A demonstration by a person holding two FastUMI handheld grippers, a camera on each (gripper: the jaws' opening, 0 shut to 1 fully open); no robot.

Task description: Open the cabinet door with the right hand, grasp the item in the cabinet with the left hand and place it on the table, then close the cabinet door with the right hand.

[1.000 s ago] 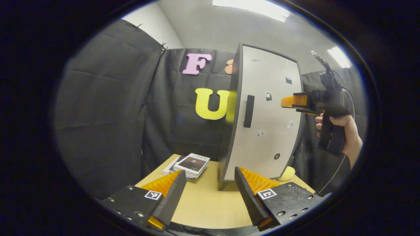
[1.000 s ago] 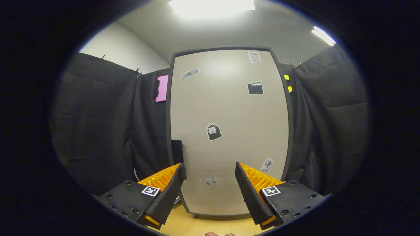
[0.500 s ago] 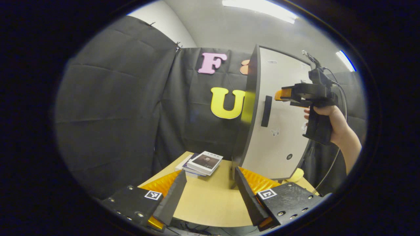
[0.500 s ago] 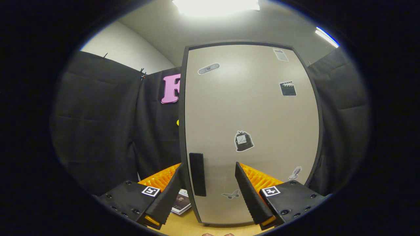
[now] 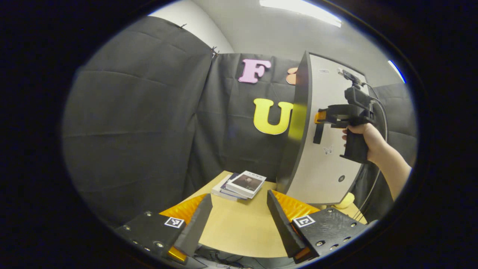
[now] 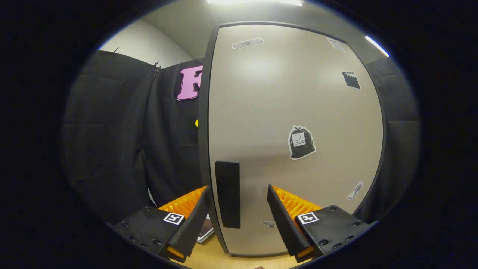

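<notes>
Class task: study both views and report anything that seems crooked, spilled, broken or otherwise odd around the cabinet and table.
Nothing stands out. The grey cabinet door with black edging looks shut and undamaged, the small stack of books lies flat on the light wooden table, and the right tool brackets the black vertical door handle, jaws open.

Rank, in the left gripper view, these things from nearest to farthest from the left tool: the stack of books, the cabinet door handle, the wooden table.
1. Wooden table, directly below the left tool.
2. Stack of books, ahead on the table's far edge.
3. Cabinet door handle, high on the right, at the right tool.
</notes>
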